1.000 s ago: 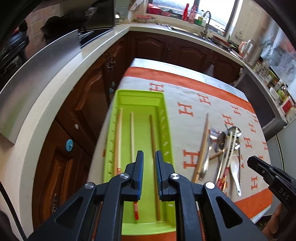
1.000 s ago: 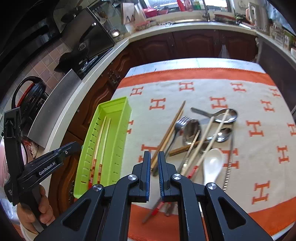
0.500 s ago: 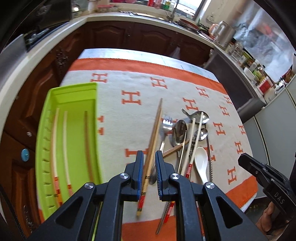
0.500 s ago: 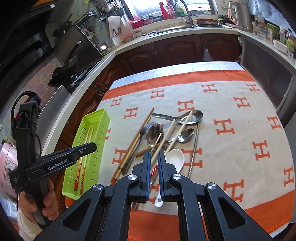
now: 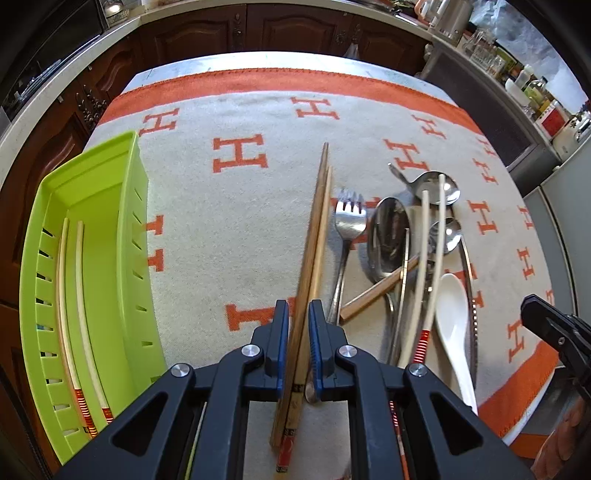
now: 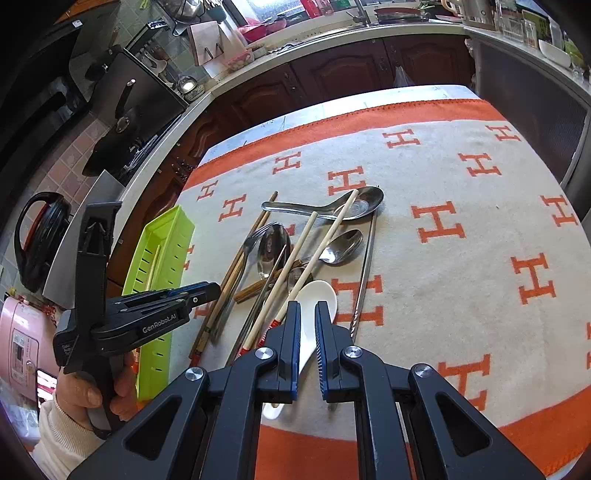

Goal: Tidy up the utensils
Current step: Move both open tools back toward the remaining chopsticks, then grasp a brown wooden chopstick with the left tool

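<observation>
A lime green tray point(image 5: 110, 236) on the left holds two pale chopsticks with red-striped ends point(image 5: 79, 295). Loose utensils lie on the cloth: a brown chopstick pair point(image 5: 316, 236), a fork point(image 5: 349, 218), several metal spoons point(image 5: 389, 236), pale chopsticks point(image 5: 432, 258) and a white ceramic spoon point(image 5: 452, 310). My left gripper point(image 5: 295, 325) is open by a narrow gap, its jaws on either side of the brown chopstick pair, low over the cloth. My right gripper point(image 6: 307, 328) is slightly open and empty above the white spoon point(image 6: 314, 306). The left gripper also shows in the right wrist view point(image 6: 199, 291).
The table carries a cream cloth with orange H marks and an orange border point(image 5: 258, 85). Dark wood cabinets point(image 5: 295, 26) and a pale counter ring the table. A stove and kettle point(image 6: 40, 236) stand far left. Long metal tongs point(image 6: 364, 273) lie right of the pile.
My left gripper has swung from above the green tray to the right and come down over the brown chopstick pair. My right gripper has drawn back over the white spoon.
</observation>
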The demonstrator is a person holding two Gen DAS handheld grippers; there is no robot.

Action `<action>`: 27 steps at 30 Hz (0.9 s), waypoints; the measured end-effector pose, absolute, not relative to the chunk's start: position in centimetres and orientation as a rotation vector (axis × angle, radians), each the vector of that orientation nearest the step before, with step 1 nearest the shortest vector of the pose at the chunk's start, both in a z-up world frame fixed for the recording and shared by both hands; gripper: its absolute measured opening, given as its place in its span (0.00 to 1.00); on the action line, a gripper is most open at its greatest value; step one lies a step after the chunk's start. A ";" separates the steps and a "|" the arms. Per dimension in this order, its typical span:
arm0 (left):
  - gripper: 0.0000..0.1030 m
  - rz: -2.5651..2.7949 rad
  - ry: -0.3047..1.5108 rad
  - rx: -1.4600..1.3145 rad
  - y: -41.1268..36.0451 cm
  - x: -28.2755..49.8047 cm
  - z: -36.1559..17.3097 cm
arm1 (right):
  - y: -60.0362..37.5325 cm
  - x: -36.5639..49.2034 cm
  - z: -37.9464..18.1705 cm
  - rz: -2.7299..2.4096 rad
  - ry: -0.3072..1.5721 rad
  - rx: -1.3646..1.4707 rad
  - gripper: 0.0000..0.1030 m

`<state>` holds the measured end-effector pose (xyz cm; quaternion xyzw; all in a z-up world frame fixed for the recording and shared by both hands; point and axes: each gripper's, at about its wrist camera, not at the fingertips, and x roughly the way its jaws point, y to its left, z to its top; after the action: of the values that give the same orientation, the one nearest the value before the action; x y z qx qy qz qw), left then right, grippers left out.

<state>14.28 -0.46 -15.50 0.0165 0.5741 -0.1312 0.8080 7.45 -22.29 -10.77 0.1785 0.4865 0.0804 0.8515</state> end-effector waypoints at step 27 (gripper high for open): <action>0.04 -0.196 1.196 -0.009 0.1 15.6 -15.9 | -22.2 8.5 -13.1 0.185 1.063 0.404 0.08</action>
<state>15.61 0.07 -15.88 -0.0044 0.5621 -0.0922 0.8219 8.52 -22.22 -13.12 0.1911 0.5024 0.0877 0.8387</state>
